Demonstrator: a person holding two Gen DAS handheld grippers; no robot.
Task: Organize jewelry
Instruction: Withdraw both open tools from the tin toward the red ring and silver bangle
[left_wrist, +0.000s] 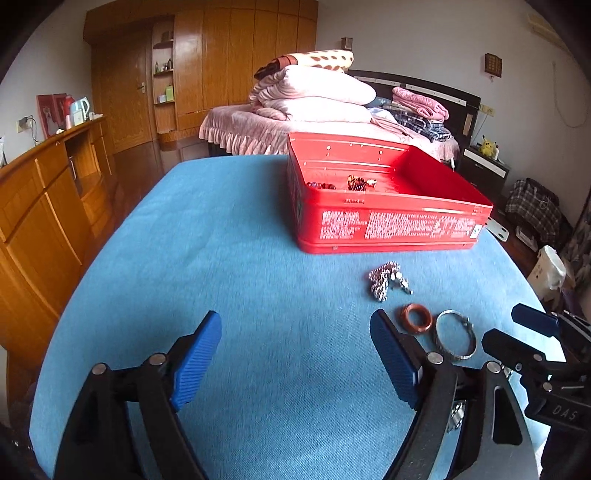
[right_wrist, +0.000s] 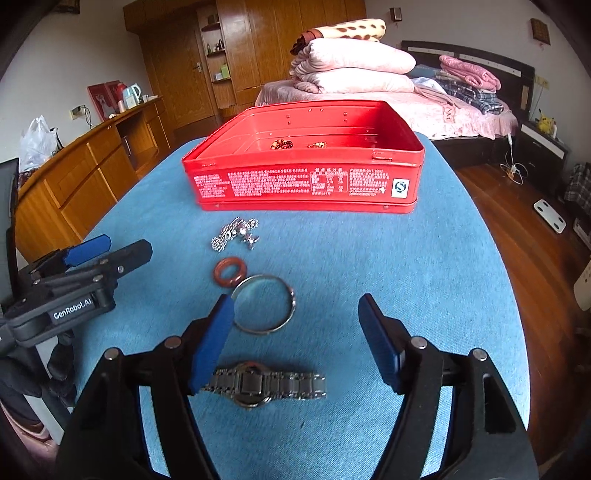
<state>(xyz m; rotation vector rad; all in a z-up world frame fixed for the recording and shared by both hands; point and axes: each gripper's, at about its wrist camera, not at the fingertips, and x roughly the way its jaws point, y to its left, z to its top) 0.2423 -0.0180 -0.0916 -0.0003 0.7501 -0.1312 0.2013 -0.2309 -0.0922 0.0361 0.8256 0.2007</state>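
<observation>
An open red tin box sits on the blue table and holds a few beaded pieces. In front of it lie a silver chain, a red-brown ring and a silver bangle. A metal watch lies between my right fingers, low in the right wrist view. My left gripper is open and empty, left of the jewelry. My right gripper is open above the watch.
The blue cloth table ends in rounded edges. A wooden sideboard stands to the left. A bed with stacked quilts is behind the table. A wooden floor with bags lies to the right.
</observation>
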